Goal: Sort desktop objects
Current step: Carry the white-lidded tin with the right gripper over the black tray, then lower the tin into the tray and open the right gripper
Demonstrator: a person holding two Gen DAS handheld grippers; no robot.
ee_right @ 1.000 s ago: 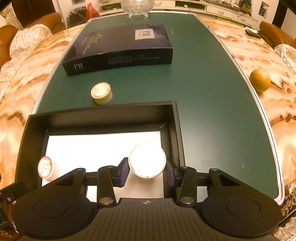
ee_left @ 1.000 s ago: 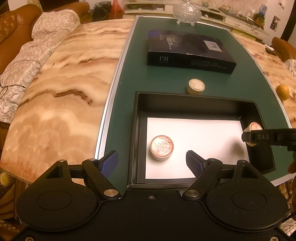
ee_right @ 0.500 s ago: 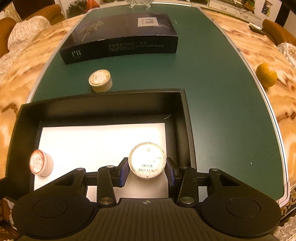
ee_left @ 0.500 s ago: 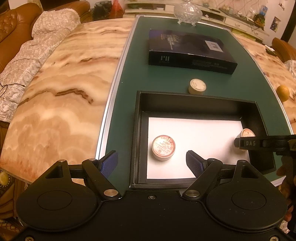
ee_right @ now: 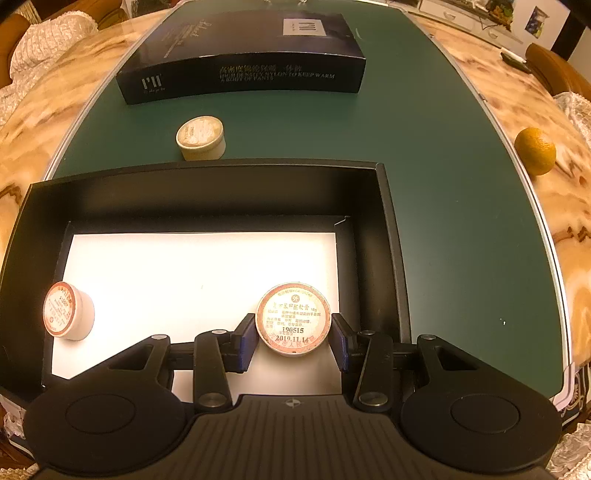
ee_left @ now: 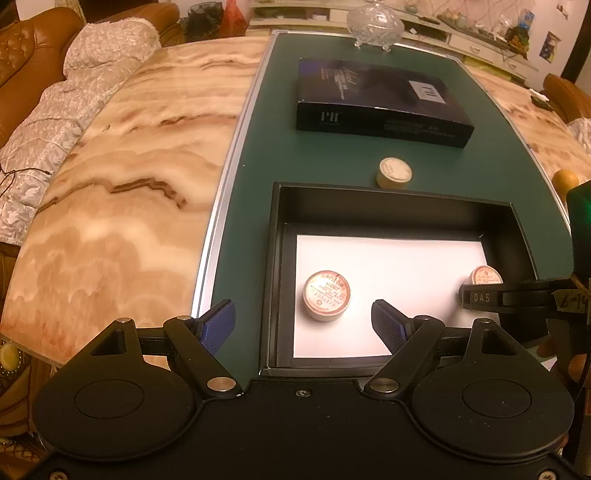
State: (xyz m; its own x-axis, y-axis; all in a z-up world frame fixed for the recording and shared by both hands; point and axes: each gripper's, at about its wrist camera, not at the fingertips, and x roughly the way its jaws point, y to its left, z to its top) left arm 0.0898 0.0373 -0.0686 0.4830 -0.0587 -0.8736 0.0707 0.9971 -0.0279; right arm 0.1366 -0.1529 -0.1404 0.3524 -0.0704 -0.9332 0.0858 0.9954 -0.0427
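Note:
An open black box (ee_left: 391,206) (ee_right: 207,192) with a white floor sits on the green mat. My right gripper (ee_right: 293,338) is shut on a small round tin (ee_right: 293,319) with a red-rimmed label, low over the box's right side; the same tin (ee_left: 484,274) peeks above that gripper's black finger in the left wrist view. Another round tin (ee_left: 327,295) (ee_right: 68,311) rests on the white floor at the left. My left gripper (ee_left: 303,325) hangs open over the box's near left corner, holding nothing. A third, cream tin (ee_left: 394,172) (ee_right: 201,137) stands on the mat beyond the box.
A long dark carton (ee_left: 380,101) (ee_right: 243,59) lies farther back on the green mat (ee_right: 443,184). An orange (ee_right: 535,150) rests on the marble tabletop (ee_left: 122,177) at the right. A glass lidded dish (ee_left: 376,24) stands at the mat's far end. Sofas flank the table.
My right gripper has sunk with its tin into the right side of the box. The left gripper and the other tins have kept still.

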